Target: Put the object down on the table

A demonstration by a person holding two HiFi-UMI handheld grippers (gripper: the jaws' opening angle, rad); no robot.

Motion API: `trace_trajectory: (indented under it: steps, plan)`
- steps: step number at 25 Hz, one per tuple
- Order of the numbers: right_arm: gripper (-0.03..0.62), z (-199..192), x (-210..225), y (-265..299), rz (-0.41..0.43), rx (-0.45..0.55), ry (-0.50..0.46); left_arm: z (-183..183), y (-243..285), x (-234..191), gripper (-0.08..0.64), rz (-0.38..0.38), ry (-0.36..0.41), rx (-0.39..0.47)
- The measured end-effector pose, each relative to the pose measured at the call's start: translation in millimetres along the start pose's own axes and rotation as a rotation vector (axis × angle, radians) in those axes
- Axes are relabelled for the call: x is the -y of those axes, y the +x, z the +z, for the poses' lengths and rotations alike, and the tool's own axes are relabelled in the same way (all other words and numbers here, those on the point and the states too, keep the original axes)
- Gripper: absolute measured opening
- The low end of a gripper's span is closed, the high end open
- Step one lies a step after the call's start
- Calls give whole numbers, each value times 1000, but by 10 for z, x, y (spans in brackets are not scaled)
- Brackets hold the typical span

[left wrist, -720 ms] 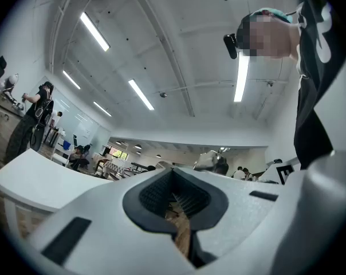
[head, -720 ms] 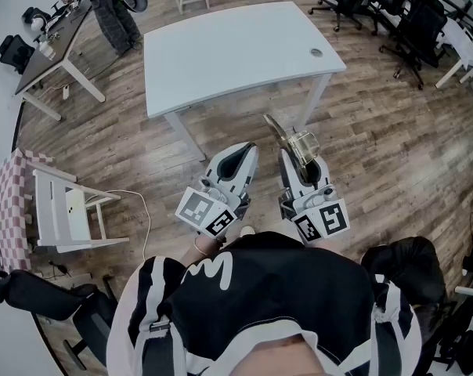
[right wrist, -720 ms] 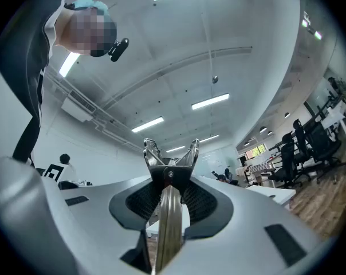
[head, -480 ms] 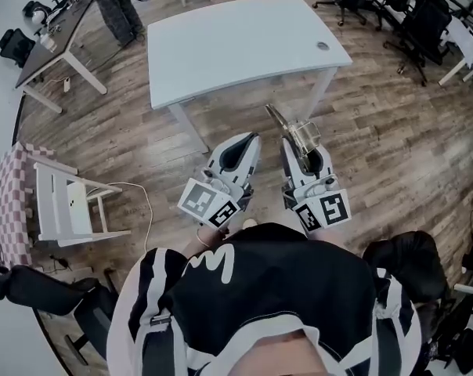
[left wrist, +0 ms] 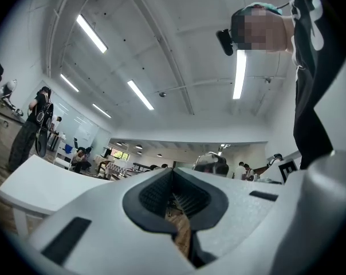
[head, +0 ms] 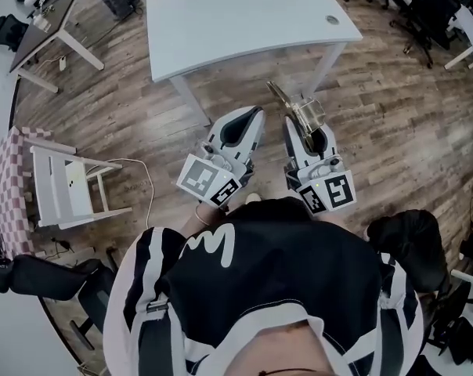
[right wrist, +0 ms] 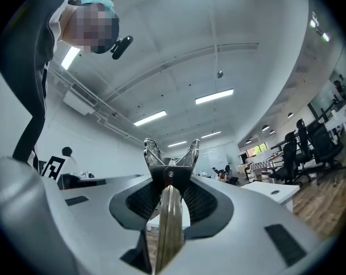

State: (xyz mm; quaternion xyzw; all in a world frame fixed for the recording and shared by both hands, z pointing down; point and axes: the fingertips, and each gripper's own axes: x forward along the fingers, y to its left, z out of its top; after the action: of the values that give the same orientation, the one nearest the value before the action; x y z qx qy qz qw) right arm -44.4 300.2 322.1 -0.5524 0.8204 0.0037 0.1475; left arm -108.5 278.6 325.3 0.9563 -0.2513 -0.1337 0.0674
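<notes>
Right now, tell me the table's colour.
The table is white, clearest in the head view.

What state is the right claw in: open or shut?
Shut on the metal tool. In the right gripper view the right claw pinches its flat handle; the forked head sticks out beyond the pads.

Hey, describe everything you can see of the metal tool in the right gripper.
The metal tool has a slim brass-coloured handle, a dark pivot block with a screw, and two shiny prongs spreading in a V. The right gripper clamps the handle edge-on between its pads, prongs pointing ahead. It hangs in the air over the wooden floor, short of the white table, touching only the pads.
</notes>
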Motion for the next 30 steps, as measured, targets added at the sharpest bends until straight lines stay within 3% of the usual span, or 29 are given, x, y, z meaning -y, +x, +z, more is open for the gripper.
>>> trace_trajectory:
  steps: [11, 20, 30]
  plan:
    - [124, -109, 29, -1, -8, -32, 9, -204, 11, -92, 6, 21, -31, -25]
    - [124, -177, 149, 426, 62, -30, 5, -189, 230, -481, 6, 67, -54, -22]
    - [124, -248, 878, 1012, 92, -40, 61, -264, 931, -931, 5, 106, -48, -25]
